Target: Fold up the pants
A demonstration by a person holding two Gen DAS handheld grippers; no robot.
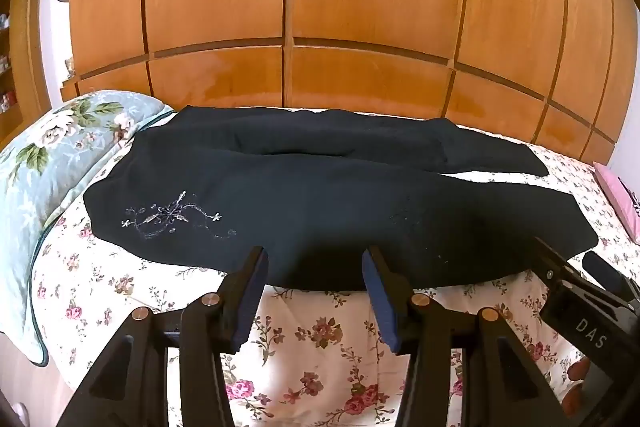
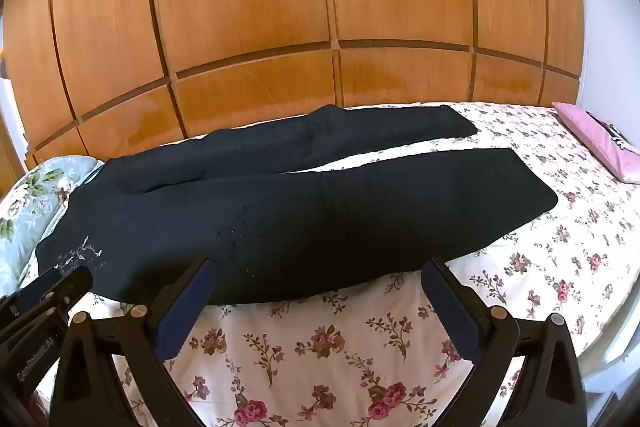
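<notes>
Lying flat across the floral-print bed (image 2: pixel 320 347), the black embroidered pants (image 2: pixel 280 219) sit untouched; left gripper (image 1: pixel 315 281) and right gripper (image 2: pixel 320 301) fingers both open, empty, at the near edge.

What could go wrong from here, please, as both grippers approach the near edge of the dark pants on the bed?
1. The pants lie flat on a floral bedsheet; either open gripper, left or right, might pinch the sheet too.
2. The two legs lie splayed apart, so lifting the near leg unevenly could leave the fold crooked.
</notes>
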